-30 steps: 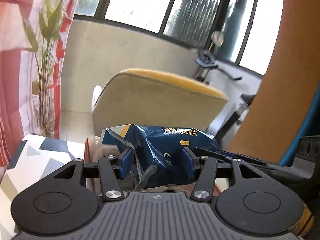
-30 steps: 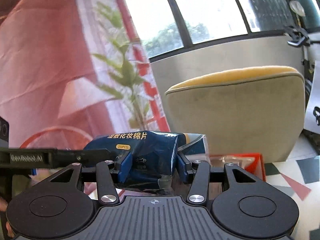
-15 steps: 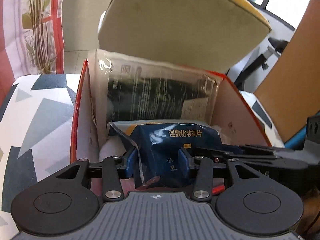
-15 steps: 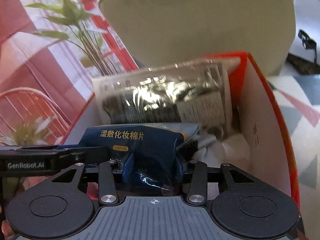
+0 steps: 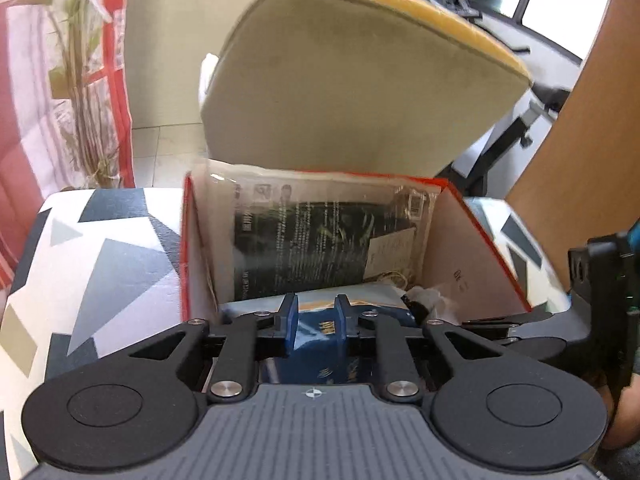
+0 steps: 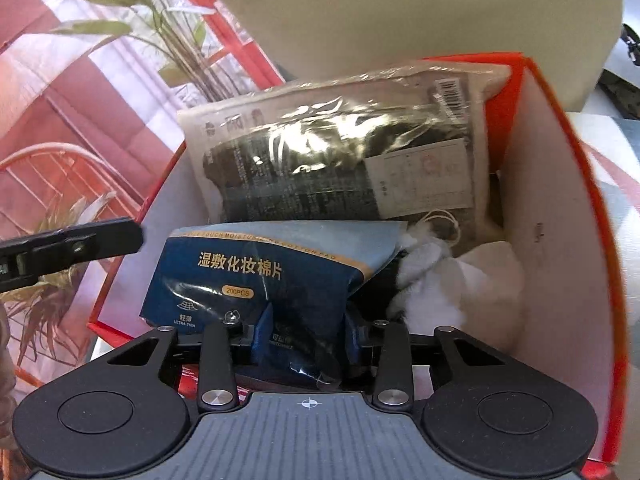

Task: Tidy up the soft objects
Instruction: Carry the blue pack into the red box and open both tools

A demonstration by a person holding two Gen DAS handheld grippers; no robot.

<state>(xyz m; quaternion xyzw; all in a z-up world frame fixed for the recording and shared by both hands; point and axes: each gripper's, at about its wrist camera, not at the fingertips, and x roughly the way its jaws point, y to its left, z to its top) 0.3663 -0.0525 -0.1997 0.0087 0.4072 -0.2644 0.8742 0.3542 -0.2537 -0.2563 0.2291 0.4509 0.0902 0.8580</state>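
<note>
Both grippers pinch the blue pack (image 6: 260,276) from either end, sharing its floppy weight so it goes level into the orange box (image 6: 568,208). The left gripper (image 5: 316,324) has its jaws closed narrow on one end; the right gripper (image 6: 306,334) clamps the other, wider. A clear bag (image 6: 340,152) leans at twelve o'clock, white cloth (image 6: 440,276) at two.
</note>
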